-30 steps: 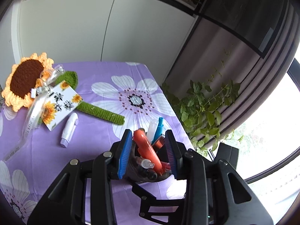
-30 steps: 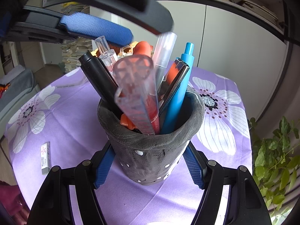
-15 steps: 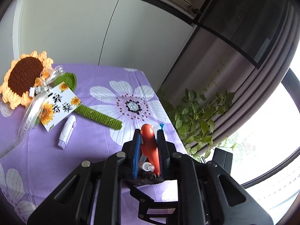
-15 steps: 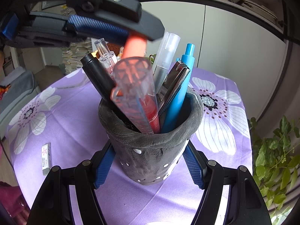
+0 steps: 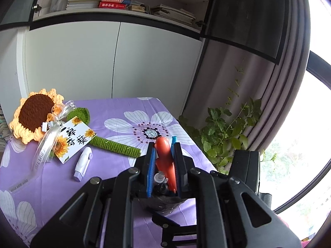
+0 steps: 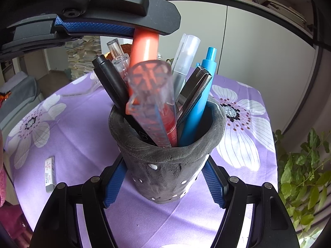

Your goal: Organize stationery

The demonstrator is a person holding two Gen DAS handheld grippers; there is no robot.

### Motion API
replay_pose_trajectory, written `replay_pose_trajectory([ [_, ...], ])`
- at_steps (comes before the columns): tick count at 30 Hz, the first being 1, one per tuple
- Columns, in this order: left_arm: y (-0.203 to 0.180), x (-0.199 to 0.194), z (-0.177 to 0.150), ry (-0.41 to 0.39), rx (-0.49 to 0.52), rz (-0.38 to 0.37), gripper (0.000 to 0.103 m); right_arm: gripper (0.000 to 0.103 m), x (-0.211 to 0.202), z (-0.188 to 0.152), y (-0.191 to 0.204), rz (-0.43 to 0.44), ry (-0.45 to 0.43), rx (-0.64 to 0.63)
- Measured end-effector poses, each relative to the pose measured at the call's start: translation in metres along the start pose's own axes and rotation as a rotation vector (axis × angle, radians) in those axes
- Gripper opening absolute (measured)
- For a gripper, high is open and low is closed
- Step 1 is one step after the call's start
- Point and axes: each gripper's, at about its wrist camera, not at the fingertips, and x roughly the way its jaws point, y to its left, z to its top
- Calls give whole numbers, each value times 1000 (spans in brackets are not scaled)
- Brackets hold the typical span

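Observation:
A grey felt pen holder (image 6: 165, 165) stands on the purple flowered tablecloth (image 6: 72, 128), packed with pens, a clear ruler (image 6: 151, 101) and a blue pen (image 6: 198, 105). My right gripper (image 6: 165, 184) is shut on the holder's sides. From above, my left gripper (image 5: 164, 165) is shut on the top of an orange pen (image 5: 165, 161) that stands in the holder; the same orange pen (image 6: 144, 47) shows under a blue pad in the right wrist view. The holder (image 5: 159, 203) is mostly hidden behind the left fingers.
A white correction tape (image 5: 82, 163) lies left of the holder, beside a crocheted sunflower (image 5: 35, 113) with a card. A white eraser (image 6: 49, 173) lies at the front left. The cloth's edge drops to a leafy plant (image 5: 225, 128) on the right; white cabinets stand behind.
My left gripper's jaws closed from wide apart onto the orange pen, then tilted upward slightly so more of the cabinets and shelf show. The right gripper and holder stayed still.

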Motion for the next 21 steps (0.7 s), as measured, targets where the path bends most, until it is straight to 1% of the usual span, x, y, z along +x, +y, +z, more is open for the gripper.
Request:
replay_pose_trajectory([
  [4,2,3,2,39,-12,-26,15,73,2,1,2,1,1,-1],
  [7,0,2,3,51,-11,-36,15,73,3,1,2,3,5,3],
  [9,-2,-1,4,51,-3,-41,19,73,3,1,1,3,7,5],
  [11,-3,-4,6,46,4,-45,35,75,5,2,0,8,12,6],
  [13,-3,-9,8,29,5,-43,39,78,4,2,0,27,7,1],
  [16,0,-17,11,18,-2,-53,39,80,-1,1,-2,47,-10,1],
  [19,6,-22,13,12,-21,-54,39,81,-3,-4,-6,67,7,-14],
  [21,11,-25,14,6,-37,-42,39,81,-5,-7,-10,58,13,-24],
])
